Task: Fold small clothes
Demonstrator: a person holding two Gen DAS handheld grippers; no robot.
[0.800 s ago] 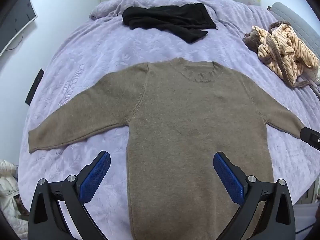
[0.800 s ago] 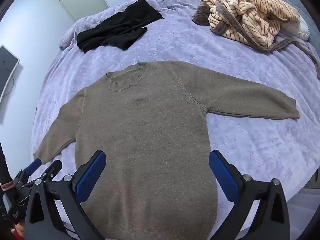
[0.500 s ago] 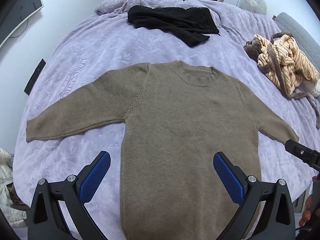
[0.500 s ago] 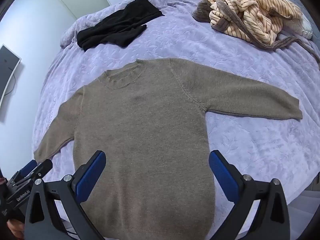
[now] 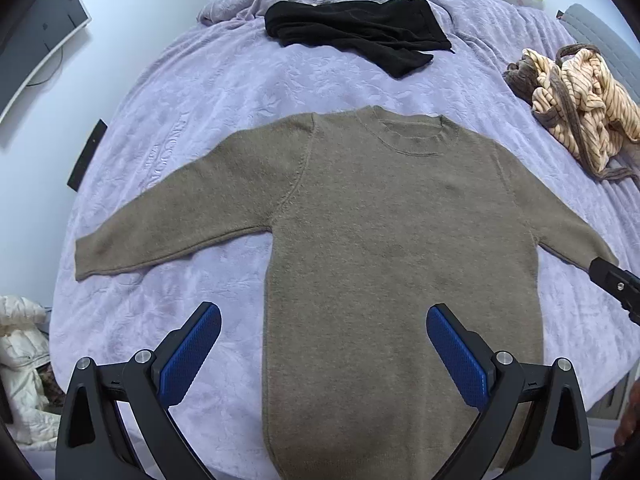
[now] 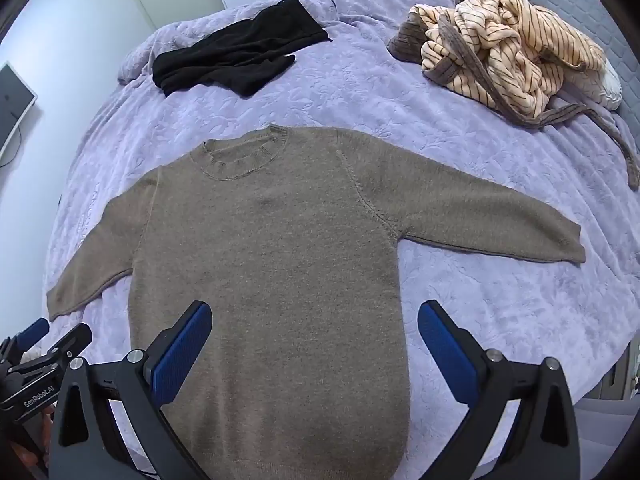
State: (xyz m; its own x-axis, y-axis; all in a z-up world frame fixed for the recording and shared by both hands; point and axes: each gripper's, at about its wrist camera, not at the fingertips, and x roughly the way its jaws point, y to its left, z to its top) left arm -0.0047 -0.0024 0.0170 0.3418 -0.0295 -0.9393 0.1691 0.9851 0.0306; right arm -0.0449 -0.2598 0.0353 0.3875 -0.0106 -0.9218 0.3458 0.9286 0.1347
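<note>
On the lilac bedspread [image 5: 248, 92], a brown sweater [image 5: 384, 248] is spread flat, front up, collar toward the far side, both sleeves stretched out to the sides. Compared with the earlier pictures, the sweater is seen lower and further to the right in the left wrist view, and its left cuff [image 5: 86, 258] is now fully shown against the bedspread; in the right wrist view the collar [image 6: 244, 156] is seen lower in the frame than before. The sweater itself is laid as it was, and the other clothes are placed as before.

No container is shown; a black garment [image 5: 356, 36] is lying crumpled beyond the collar, and a striped cream robe [image 6: 508, 36] is heaped near the far right side, well apart from the sweater.

The sweater's hem is cut off by the lower edge of both views. The left gripper [image 5: 322, 348] is held wide open above the hem area, with nothing between its blue pads [image 5: 188, 360]; the right gripper [image 6: 314, 344] is likewise spread wide and empty above the lower body of the sweater. In the left wrist view the right cuff is partly covered by the tip of the other tool. A white bundle [image 5: 20, 360] beside the bed cannot be made out clearly.
</note>
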